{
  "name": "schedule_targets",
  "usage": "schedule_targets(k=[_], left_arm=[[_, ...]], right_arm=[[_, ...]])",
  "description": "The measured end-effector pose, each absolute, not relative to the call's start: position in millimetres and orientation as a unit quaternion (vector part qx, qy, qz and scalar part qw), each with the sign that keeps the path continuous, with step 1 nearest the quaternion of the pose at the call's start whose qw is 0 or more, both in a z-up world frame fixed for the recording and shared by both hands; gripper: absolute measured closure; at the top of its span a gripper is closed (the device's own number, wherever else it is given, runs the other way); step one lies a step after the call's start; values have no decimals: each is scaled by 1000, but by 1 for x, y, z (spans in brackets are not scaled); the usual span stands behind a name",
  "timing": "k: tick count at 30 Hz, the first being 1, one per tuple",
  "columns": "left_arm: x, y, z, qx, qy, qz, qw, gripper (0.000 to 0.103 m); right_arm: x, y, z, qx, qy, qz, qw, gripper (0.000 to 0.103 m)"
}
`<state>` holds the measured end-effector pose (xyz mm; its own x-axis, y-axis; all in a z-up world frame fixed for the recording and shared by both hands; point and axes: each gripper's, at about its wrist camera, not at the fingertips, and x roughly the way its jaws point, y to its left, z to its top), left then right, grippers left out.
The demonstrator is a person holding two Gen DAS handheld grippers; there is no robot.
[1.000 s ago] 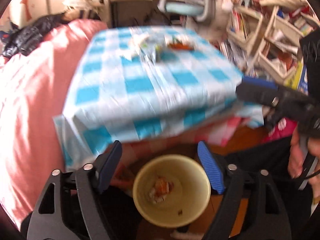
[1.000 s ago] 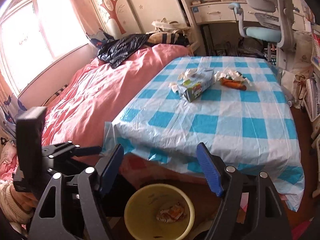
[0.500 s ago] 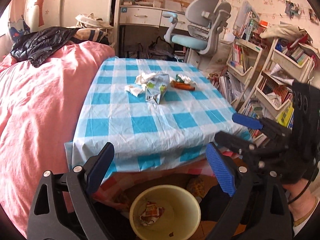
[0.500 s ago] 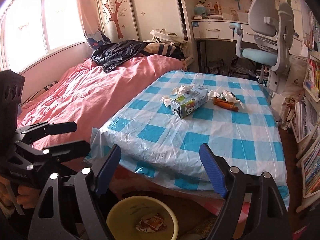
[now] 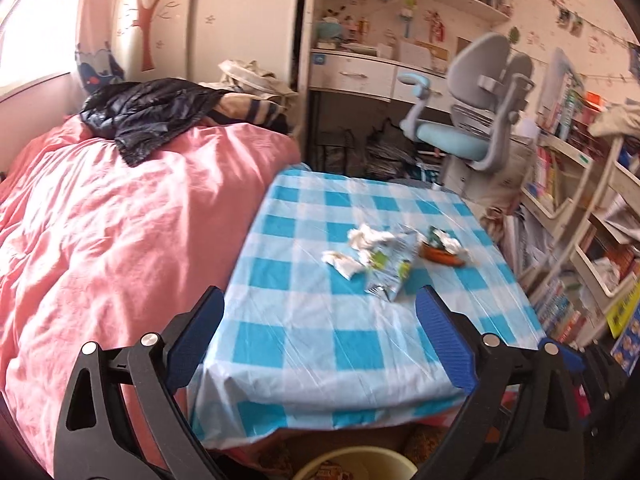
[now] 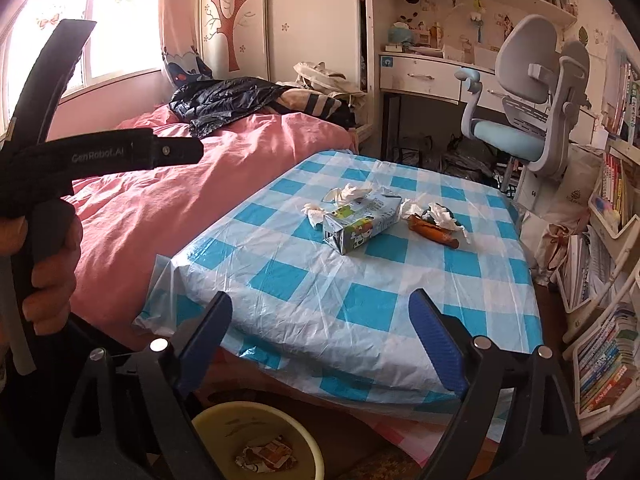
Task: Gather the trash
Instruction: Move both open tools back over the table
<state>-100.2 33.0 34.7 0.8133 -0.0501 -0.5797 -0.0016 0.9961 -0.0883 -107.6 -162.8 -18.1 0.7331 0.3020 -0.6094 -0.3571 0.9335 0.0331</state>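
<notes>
Two grippers, left (image 5: 320, 336) & right (image 6: 320, 338), jaws opening, nothing between; milk carton (image 6: 362, 224), tissues (image 6: 346, 194) on checked table (image 6: 360, 300); yellow bin (image 6: 256, 440) w/ wrapper below.

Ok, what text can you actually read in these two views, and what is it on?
"GenRobot.AI": on the body of the left tool, seen from the right wrist.
Milk carton: cartoon print, wording too small to read.
Book spines on the shelves: too small and blurred.
Wrapper in the yellow bin: unreadable.
</notes>
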Motion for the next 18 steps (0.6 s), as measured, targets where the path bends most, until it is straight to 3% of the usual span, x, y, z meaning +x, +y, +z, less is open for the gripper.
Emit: schedule_targets(k=[18], left_arm=[[-57,57,26,-56,317,11,947,8]], right_arm=[[-53,-154,-32,-95,359,199,907,16]])
